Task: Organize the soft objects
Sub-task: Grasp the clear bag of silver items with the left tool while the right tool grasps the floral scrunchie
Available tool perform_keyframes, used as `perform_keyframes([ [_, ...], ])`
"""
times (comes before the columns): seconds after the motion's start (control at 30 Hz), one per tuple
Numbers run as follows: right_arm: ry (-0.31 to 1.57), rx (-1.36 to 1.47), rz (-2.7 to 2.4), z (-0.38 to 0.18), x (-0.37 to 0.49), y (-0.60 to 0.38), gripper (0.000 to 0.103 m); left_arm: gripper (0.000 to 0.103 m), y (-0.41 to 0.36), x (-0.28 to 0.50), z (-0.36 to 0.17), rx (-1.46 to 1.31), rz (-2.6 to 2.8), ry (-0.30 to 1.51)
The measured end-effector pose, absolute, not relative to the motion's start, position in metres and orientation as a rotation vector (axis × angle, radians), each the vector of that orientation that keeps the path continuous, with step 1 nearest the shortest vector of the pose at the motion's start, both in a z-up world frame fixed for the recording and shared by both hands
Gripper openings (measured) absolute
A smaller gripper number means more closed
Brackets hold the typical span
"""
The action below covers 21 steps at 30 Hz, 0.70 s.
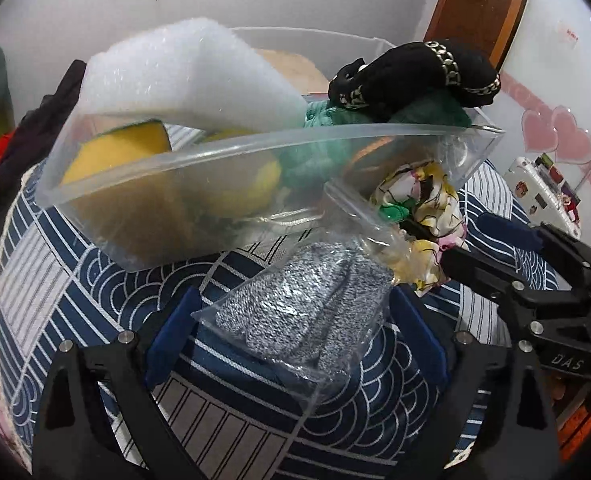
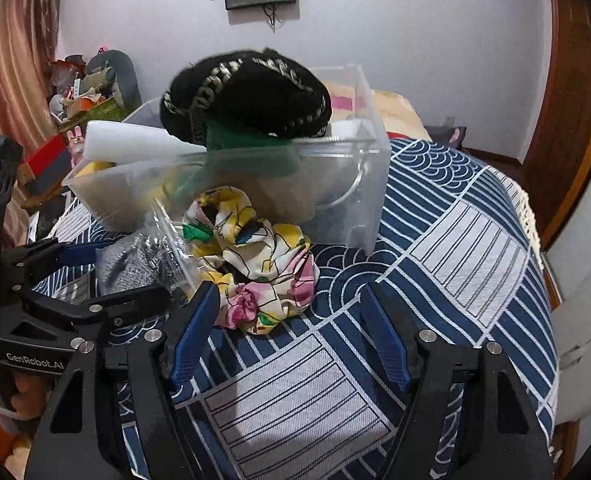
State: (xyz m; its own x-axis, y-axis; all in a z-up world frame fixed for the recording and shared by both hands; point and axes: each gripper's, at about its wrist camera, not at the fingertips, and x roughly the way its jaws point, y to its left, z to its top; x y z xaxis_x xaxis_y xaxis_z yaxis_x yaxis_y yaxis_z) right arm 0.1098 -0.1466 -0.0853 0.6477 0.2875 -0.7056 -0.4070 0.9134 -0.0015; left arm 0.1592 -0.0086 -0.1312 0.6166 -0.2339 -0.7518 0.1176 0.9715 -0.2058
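Note:
A clear plastic bin (image 1: 199, 148) (image 2: 359, 184) stands on the bed. It holds a white foam block (image 1: 183, 72), yellow sponges (image 1: 115, 152), green cloth (image 1: 319, 136) and a black knit item (image 1: 411, 72) (image 2: 251, 92) on top. A clear bag of grey knit fabric (image 1: 303, 308) (image 2: 131, 264) lies between the wide-apart fingers of my left gripper (image 1: 295, 332), not clamped. A floral scrunchie (image 1: 427, 208) (image 2: 255, 264) lies beside the bag, just ahead of my open right gripper (image 2: 291, 324), close to its left finger.
The bed has a blue and white patterned cover (image 2: 455, 240). Clutter and boxes (image 2: 79, 92) sit at the far left by a curtain. A wooden door (image 1: 479, 4) and a white cabinet with stickers (image 1: 547, 188) stand on the right.

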Motion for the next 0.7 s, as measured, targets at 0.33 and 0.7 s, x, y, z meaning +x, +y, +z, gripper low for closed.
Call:
perform_keyframes([
  [0.33, 0.789, -0.221, 0.461, -0.092, 0.104, -0.127, 0.019, 0.038, -0.015, 0.141, -0.127, -0.116, -0.294, 0.815],
  [0.7, 0.733, -0.184, 0.462, -0.073, 0.07, -0.145, 0.012, 0.029, -0.003, 0.102, -0.113, -0.107, -0.229, 0.745],
])
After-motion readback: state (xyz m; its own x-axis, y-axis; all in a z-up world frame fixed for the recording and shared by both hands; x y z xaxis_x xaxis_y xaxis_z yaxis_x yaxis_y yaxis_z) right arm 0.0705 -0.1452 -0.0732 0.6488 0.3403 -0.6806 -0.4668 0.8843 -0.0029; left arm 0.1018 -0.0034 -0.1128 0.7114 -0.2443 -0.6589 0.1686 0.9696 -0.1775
